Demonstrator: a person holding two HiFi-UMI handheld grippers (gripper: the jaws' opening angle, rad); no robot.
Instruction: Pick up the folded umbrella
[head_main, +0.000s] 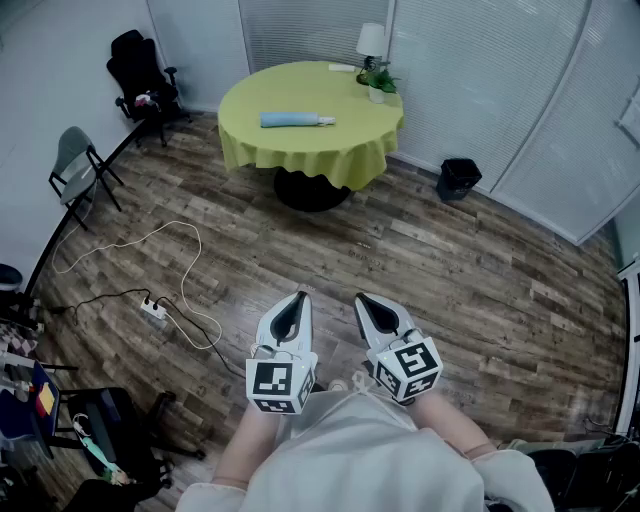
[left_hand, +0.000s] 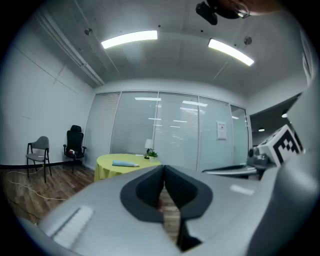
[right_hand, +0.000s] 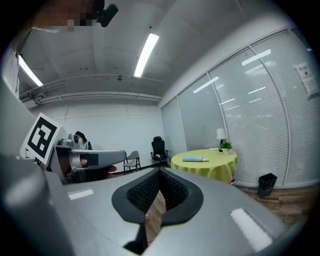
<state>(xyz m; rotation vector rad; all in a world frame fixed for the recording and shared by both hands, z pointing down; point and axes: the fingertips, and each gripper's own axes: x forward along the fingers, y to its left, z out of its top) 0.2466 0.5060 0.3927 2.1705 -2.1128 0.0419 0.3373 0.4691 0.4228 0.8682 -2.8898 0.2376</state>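
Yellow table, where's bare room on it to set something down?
Bare cloth spans the yellow table's front, between the folded umbrella and the near rim, and the far left behind the umbrella. The far right edge is crowded: lamp, potted plant.

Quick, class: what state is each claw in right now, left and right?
Left claw: closed, holding nothing.
Right claw: closed, holding nothing.

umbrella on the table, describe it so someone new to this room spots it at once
Find the round table with the yellow-green cloth at the far side of the room. The umbrella is the light blue tube lying flat near the cloth's middle. Its neighbours, a small potted plant and a white lamp, stand upright at the table's far edge.
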